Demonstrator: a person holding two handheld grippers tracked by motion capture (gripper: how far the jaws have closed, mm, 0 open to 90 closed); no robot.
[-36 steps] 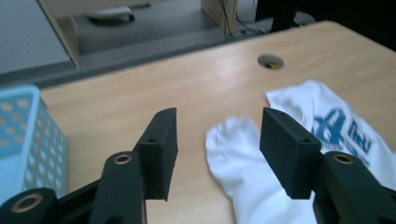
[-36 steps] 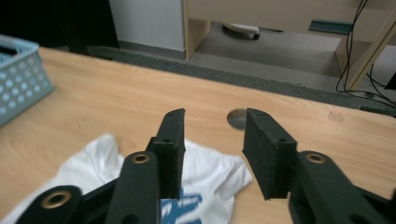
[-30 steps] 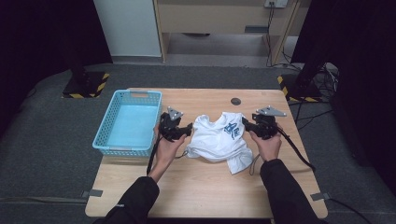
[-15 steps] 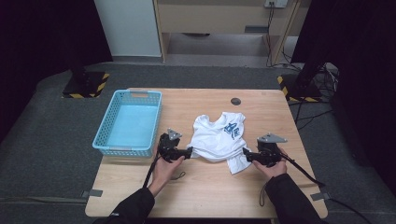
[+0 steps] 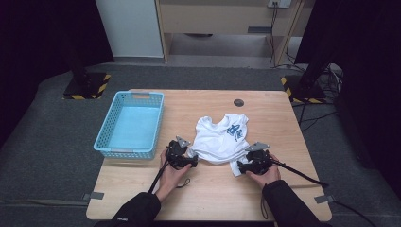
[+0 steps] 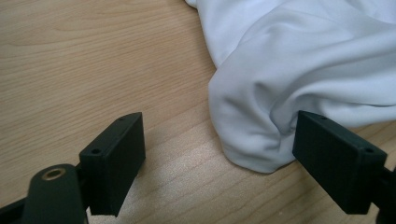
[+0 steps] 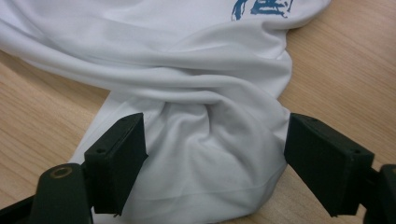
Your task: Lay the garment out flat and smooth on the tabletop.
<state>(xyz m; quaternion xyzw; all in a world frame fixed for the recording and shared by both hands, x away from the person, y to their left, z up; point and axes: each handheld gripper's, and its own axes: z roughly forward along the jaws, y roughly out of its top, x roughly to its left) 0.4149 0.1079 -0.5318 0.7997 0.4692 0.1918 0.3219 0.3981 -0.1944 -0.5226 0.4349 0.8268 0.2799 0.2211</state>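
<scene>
A crumpled white T-shirt (image 5: 220,138) with a blue print (image 5: 235,131) lies in the middle of the wooden table (image 5: 279,118). My left gripper (image 5: 193,162) is open at the shirt's near left corner; in the left gripper view a fold of white cloth (image 6: 261,126) bulges between the jaws, close to the right one. My right gripper (image 5: 238,167) is open at the near right corner, its jaws spread over a bunched flap of the shirt (image 7: 210,154), with the blue print (image 7: 261,8) beyond.
A light blue plastic basket (image 5: 129,124) stands on the table's left side, nothing visible inside. A dark round hole (image 5: 239,102) marks the far part of the tabletop. Black cables trail from both grippers toward the near edge and right side.
Both grippers have drawn back from the shirt's far sides to its near corners, toward the person. The shirt now lies more spread out on the table.
</scene>
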